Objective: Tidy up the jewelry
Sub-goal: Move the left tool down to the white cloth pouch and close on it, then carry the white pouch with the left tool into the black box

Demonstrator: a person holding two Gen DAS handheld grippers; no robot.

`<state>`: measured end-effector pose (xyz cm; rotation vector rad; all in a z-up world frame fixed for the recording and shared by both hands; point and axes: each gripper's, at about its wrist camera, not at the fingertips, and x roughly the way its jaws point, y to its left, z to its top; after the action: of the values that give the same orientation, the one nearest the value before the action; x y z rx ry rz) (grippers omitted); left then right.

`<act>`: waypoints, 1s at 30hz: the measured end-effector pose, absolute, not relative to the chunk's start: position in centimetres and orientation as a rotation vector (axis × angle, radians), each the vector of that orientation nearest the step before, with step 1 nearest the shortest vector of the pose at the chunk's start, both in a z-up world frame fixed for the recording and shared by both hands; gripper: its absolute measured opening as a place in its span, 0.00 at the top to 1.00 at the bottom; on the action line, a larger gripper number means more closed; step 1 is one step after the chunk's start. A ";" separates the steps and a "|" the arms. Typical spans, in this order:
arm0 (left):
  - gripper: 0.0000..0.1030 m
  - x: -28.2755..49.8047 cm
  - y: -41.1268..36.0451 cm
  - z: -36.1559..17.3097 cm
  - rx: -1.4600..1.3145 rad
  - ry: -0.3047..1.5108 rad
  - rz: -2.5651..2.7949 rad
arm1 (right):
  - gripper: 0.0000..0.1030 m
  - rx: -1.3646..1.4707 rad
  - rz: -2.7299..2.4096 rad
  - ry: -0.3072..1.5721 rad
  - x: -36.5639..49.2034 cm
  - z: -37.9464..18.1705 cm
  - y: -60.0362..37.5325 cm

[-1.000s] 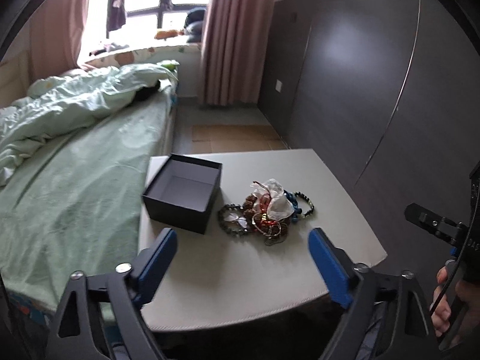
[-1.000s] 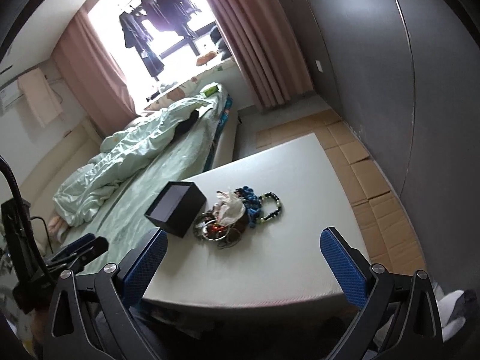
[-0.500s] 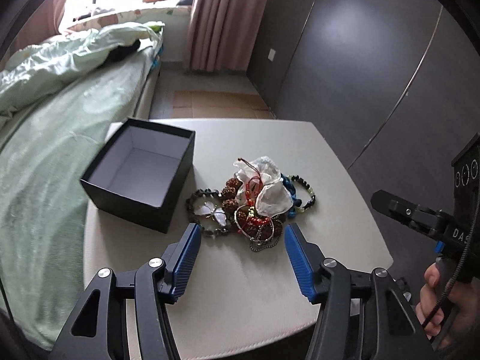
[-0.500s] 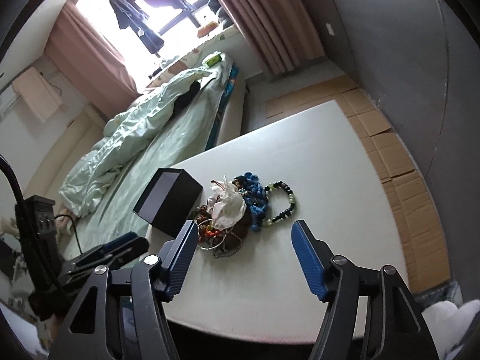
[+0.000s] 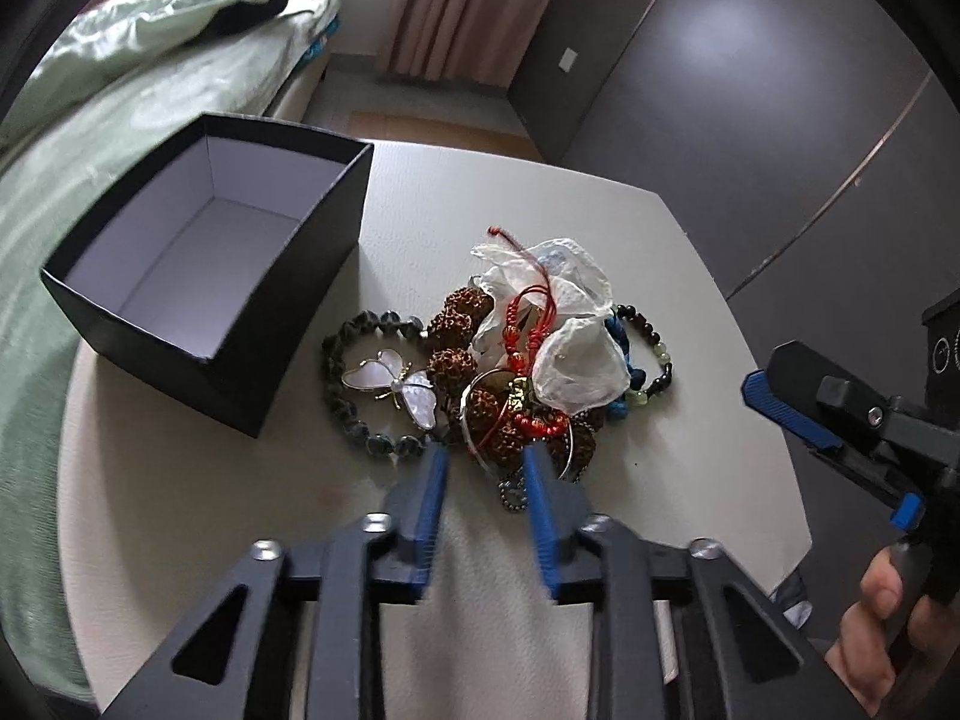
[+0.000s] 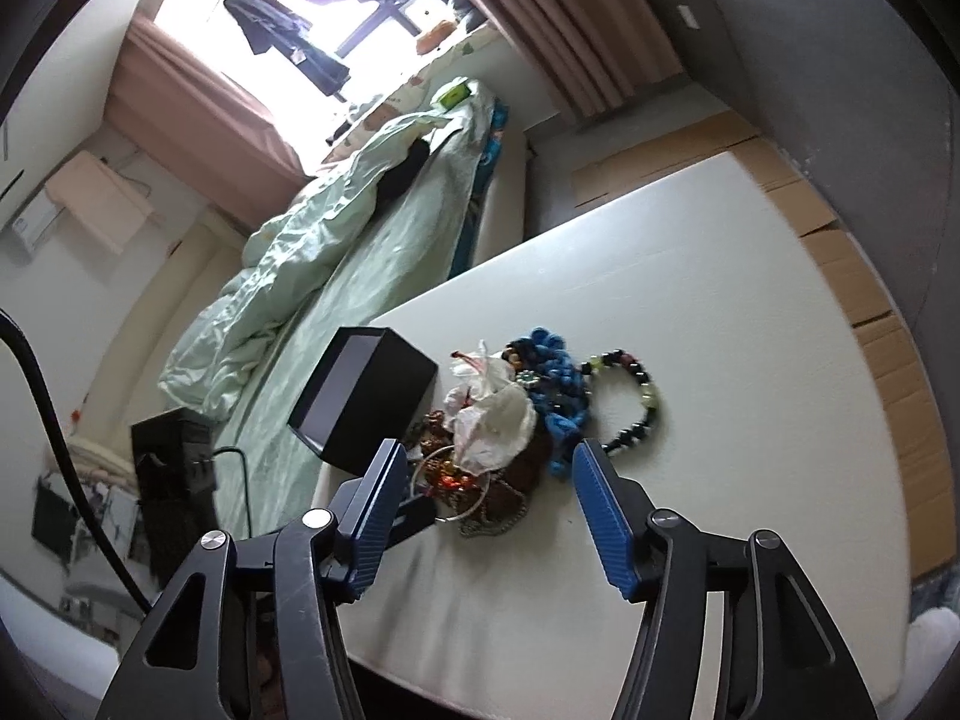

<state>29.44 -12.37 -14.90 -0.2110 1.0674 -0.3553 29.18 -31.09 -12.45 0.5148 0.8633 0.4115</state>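
A pile of jewelry [image 5: 510, 372] lies on the white table [image 5: 690, 300]: brown seed beads, a red cord bracelet, a white pouch [image 5: 576, 360], a butterfly brooch [image 5: 393, 381] on a dark bead bracelet, a blue piece and a dark beaded bracelet [image 5: 651, 354]. An open, empty black box [image 5: 204, 264] stands left of it. My left gripper [image 5: 483, 459] is narrowed but open, tips at the pile's near edge around a silver ring and brown beads. My right gripper [image 6: 483, 468] is open, hovering in front of the pile [image 6: 504, 420]; the box [image 6: 360, 396] shows beyond.
A bed with a green quilt [image 6: 336, 252] runs along the table's left side. Dark wardrobe doors [image 5: 750, 90] stand to the right. The right gripper shows at the left wrist view's right edge [image 5: 798, 414]. Cardboard covers the floor [image 6: 840, 228] beyond the table.
Both grippers have moved in towards the jewelry pile. The left gripper's jaws have narrowed a lot and now reach the pile's near edge. The right gripper has narrowed slightly.
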 end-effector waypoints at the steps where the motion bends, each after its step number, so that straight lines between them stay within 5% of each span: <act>1: 0.88 29.5 -12.3 -14.9 -0.214 1.064 -0.345 | 0.43 0.510 0.413 0.869 29.4 -12.5 -30.8; 4: 0.98 29.6 -11.9 -14.5 -0.218 1.047 -0.330 | 0.43 0.508 0.420 0.884 30.1 -12.8 -30.4; 11: 0.98 29.6 -11.1 -13.5 -0.240 1.006 -0.313 | 0.44 0.478 0.444 0.926 32.5 -12.9 -29.2; 19: 0.98 29.5 -10.8 -12.7 -0.246 0.981 -0.315 | 0.65 0.460 0.466 1.026 34.2 -14.9 -27.0; 21: 0.98 29.4 -10.4 -12.5 -0.248 0.975 -0.306 | 0.91 0.455 0.475 1.044 35.0 -15.4 -26.6; 22: 0.98 29.3 -10.2 -12.3 -0.247 0.969 -0.299 | 0.95 0.457 0.473 1.048 35.2 -15.5 -26.6; 30: 0.99 28.5 -8.9 -10.5 -0.231 0.928 -0.252 | 0.96 0.508 0.507 0.958 34.3 -13.6 -27.3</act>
<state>28.52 -8.88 -10.50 -0.2305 0.9283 -0.2525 34.27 -27.26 -13.61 0.5076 0.9585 0.5067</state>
